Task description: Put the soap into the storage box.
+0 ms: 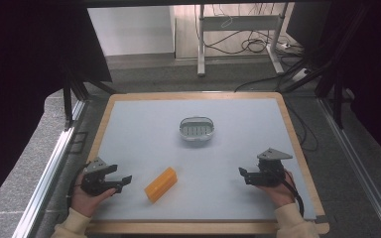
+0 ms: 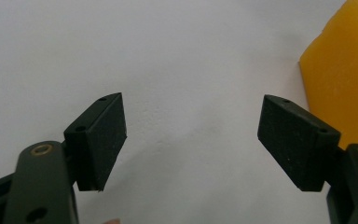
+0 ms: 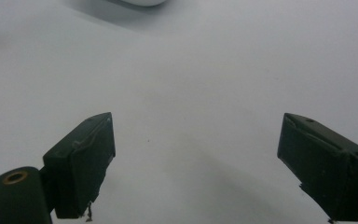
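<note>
Orange block [image 1: 161, 184] lies just right of your left gripper [image 1: 122, 181], near the front edge of the table [image 1: 144, 124] and untouched. Your left gripper's jaws stand wide with nothing between them; in the left gripper view the block [image 2: 342, 79] sits beyond the right-hand jaw. Your right gripper [image 1: 244, 175] rests at the table's right side, well apart from the block, jaws also wide and holding nothing. Farther back, near the middle, sits a small metal basket [image 1: 197, 129].
</note>
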